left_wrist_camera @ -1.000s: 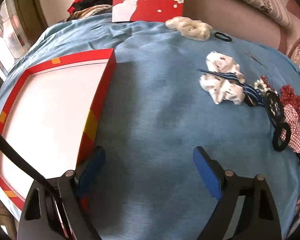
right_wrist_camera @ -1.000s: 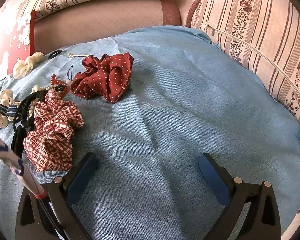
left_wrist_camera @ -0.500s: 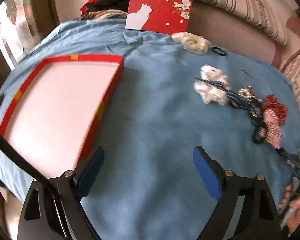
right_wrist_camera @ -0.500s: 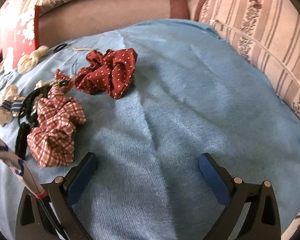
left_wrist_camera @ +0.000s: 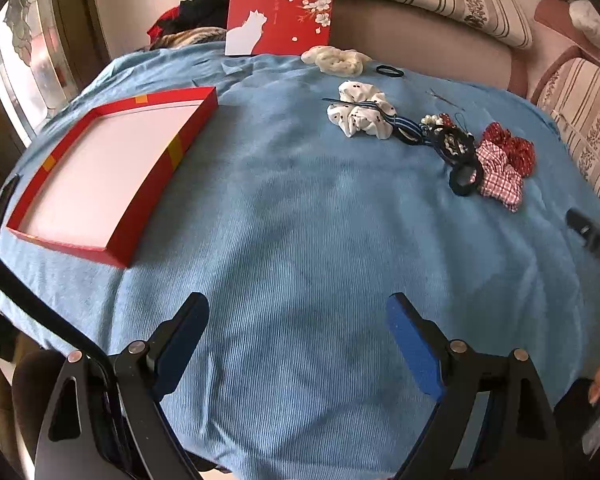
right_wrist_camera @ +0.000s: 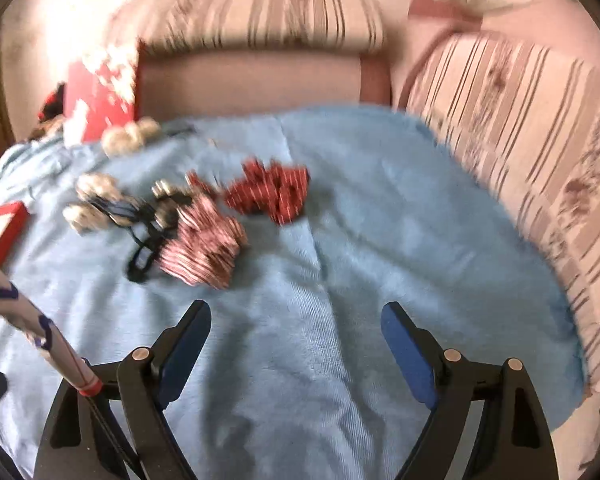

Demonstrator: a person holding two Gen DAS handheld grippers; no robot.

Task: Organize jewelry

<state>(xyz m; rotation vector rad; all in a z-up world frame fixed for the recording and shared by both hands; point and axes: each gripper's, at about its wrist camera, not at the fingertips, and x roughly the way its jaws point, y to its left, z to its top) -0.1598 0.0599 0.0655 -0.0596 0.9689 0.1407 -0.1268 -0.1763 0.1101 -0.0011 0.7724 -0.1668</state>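
Left gripper (left_wrist_camera: 296, 336): jaws wide apart, nothing between them, tilted down over the blue cloth (left_wrist_camera: 300, 208).
Right gripper (right_wrist_camera: 296, 340): jaws closing, only bare cloth between them; picture blurred.
Jewelry: checked scrunchie (left_wrist_camera: 500, 178), dotted red scrunchie (left_wrist_camera: 512, 146), black hair ties (left_wrist_camera: 458, 152) and white scrunchie (left_wrist_camera: 358, 114) lie clustered on the cloth, well beyond both grippers.
Red box (left_wrist_camera: 156, 192): open, on the cloth's left side, apart from the cluster.
Box lid (left_wrist_camera: 280, 12): leaning upright against the sofa back.

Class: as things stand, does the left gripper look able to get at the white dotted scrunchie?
Probably yes. The left gripper is open and empty, and only bare blue blanket lies between it and the white scrunchie, though a striped band crosses it.
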